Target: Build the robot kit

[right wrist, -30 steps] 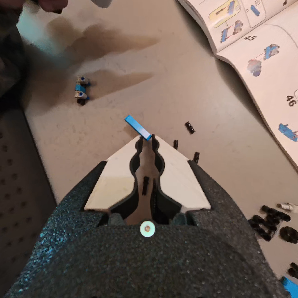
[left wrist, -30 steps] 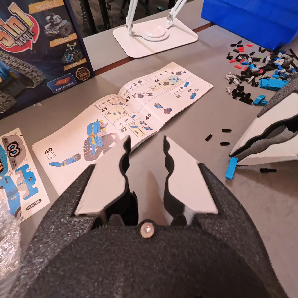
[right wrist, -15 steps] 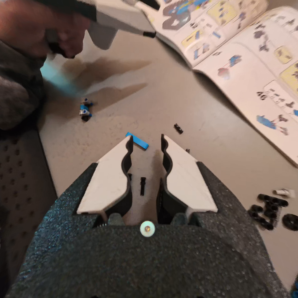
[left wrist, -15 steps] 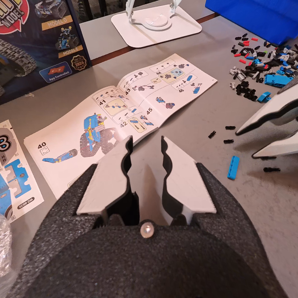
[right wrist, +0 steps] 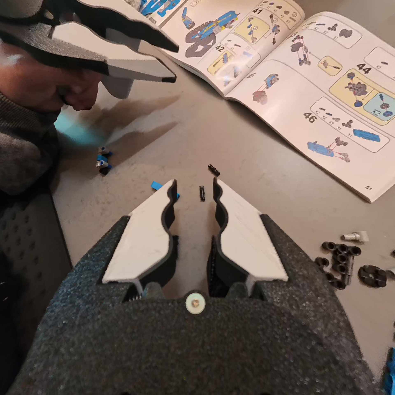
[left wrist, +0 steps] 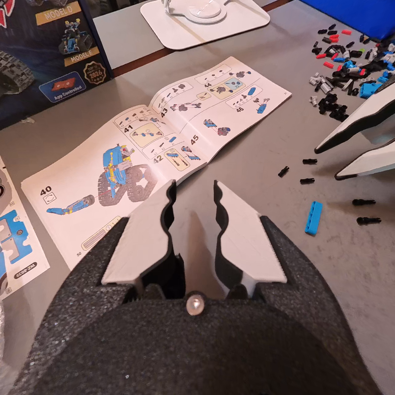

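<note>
Nothing is held by either gripper. The left gripper (left wrist: 193, 186) is kept spread above bare table (left wrist: 245, 171), just beside the open booklet (left wrist: 171, 132). The right gripper (right wrist: 195, 186) is likewise spread, low over a black pin (right wrist: 202, 193), with a blue beam (right wrist: 155, 185) partly hidden under its left finger. No parts are seen joined here; a parts pile (left wrist: 352, 64) lies unsorted.

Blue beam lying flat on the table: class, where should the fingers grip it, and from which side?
Grip the blue beam across its narrow width, near mid-length, coming from above. It lies flat on the grey table, long and thin, so only the two long side faces give opposing surfaces. The black pins beside it leave room.
</note>
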